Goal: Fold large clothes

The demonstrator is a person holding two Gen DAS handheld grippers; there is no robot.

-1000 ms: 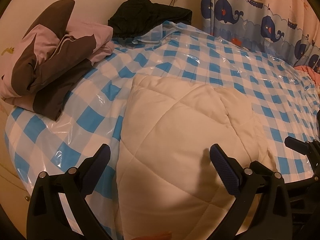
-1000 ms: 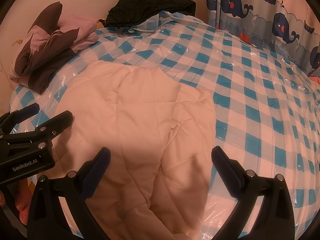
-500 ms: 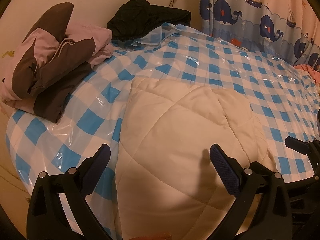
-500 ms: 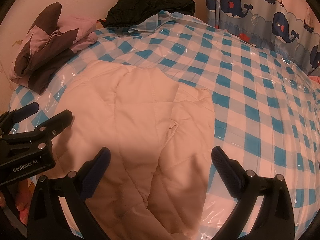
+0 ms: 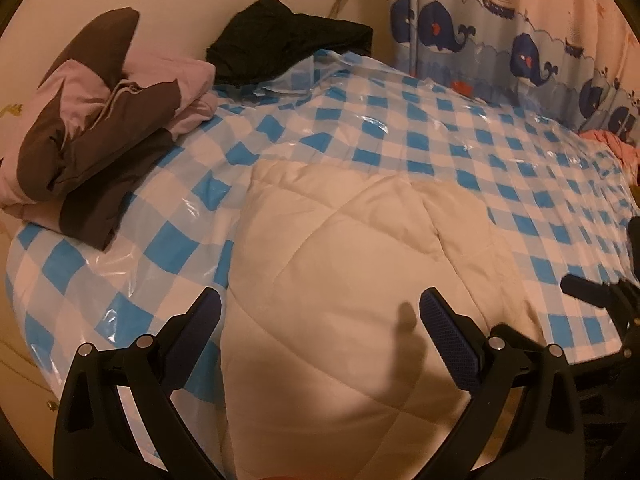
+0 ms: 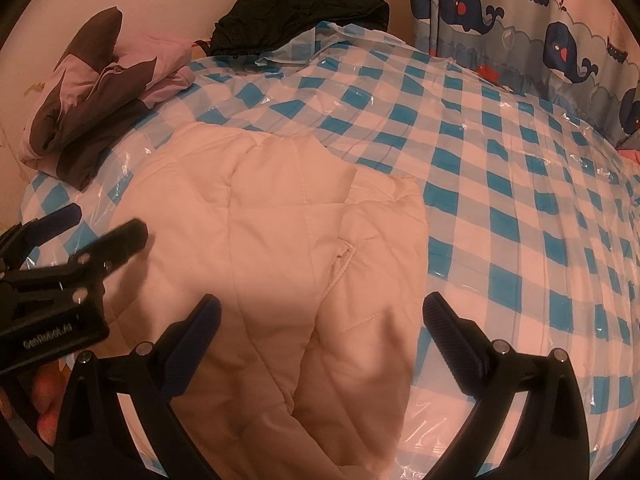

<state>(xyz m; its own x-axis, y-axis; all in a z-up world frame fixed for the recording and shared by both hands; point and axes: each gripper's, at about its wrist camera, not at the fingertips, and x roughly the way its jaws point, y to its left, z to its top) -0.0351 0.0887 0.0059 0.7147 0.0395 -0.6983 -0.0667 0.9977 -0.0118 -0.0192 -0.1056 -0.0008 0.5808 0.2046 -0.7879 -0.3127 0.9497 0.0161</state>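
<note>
Checkered plastic bed cover (image 5: 440,120) looks slick, puffy cream jacket (image 6: 280,220) is soft, so grab its hem; both claws, left gripper (image 5: 320,316) and right gripper (image 6: 320,316), gape empty.

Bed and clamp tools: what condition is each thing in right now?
Cream jacket: folded, lying flat on the bed.
Pink-brown garment: folded, at the far left corner.
Black garment: crumpled against the wall.
Checked sheet: spread over the bed, wrinkled.
Curtain: hanging drawn.
Left gripper: jaws open, empty.
Right gripper: jaws open, empty.
</note>
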